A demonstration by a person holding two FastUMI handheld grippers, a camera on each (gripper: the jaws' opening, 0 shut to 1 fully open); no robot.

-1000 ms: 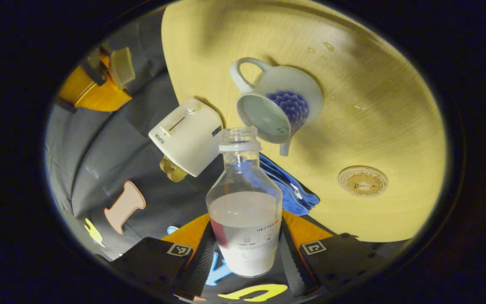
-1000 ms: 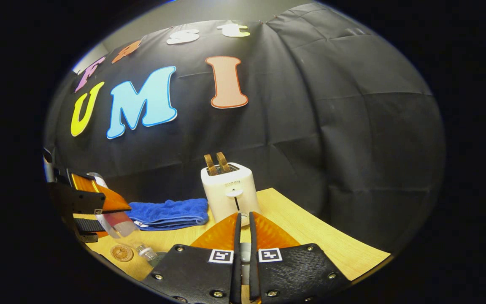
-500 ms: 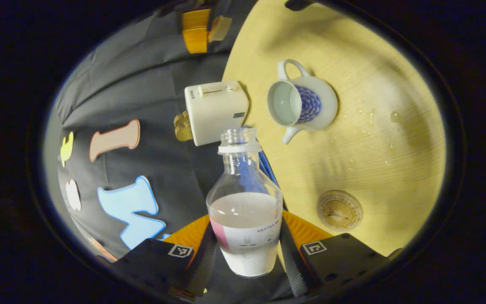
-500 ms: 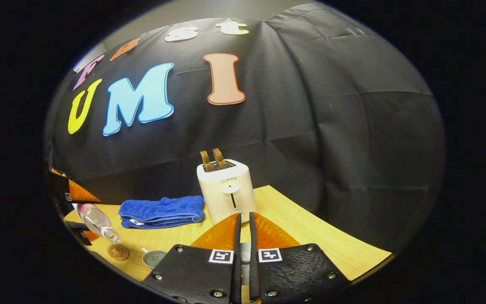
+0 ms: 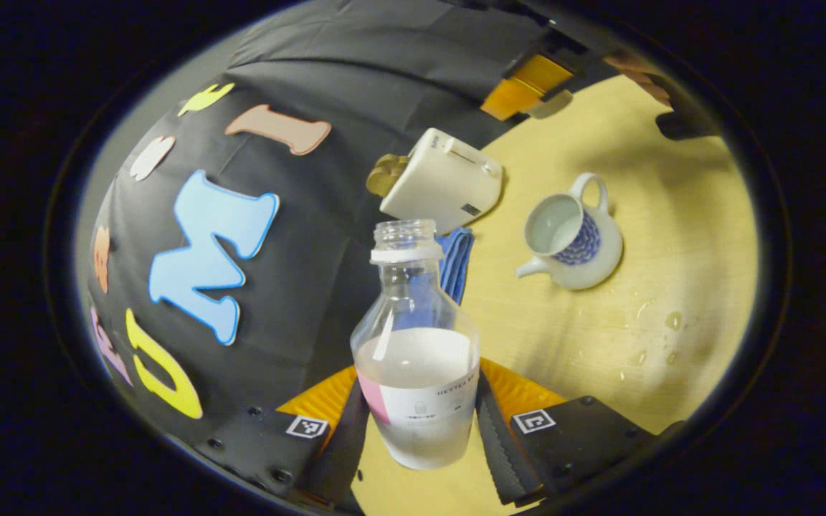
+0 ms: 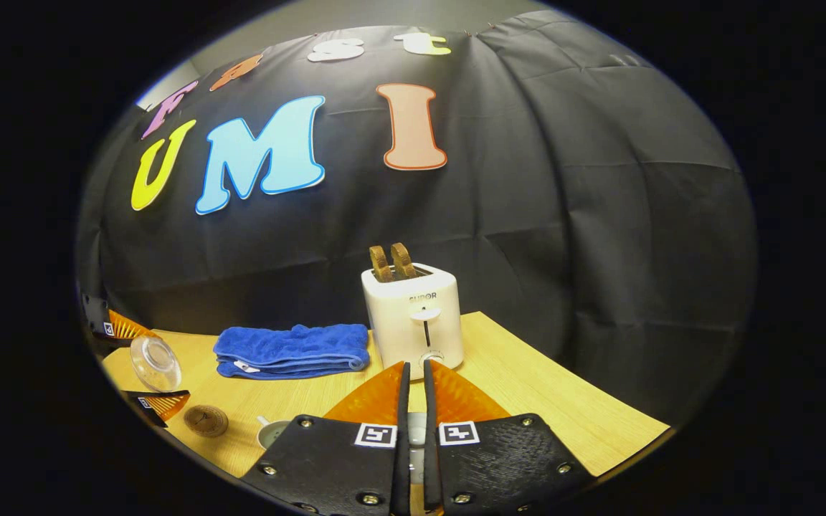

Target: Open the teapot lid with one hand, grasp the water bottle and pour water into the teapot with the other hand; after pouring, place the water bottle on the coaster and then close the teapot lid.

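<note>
The left tool [image 5: 419, 430] grips the uncapped water bottle [image 5: 416, 351] above the worktop [image 5: 671, 236]. The open teapot [image 5: 571, 240] sits farther right. The right tool [image 6: 413, 401] clamps the lid [image 6: 416, 430].

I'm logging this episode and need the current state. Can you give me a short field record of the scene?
bottle: water bottle, uncapped, part full, clamped by left gripper
teapot: teapot open on table, lid off
right gripper: right gripper, fingers nearly together, a small pale thing between them
coaster: coaster bare
spills: water drops beside teapot
</note>
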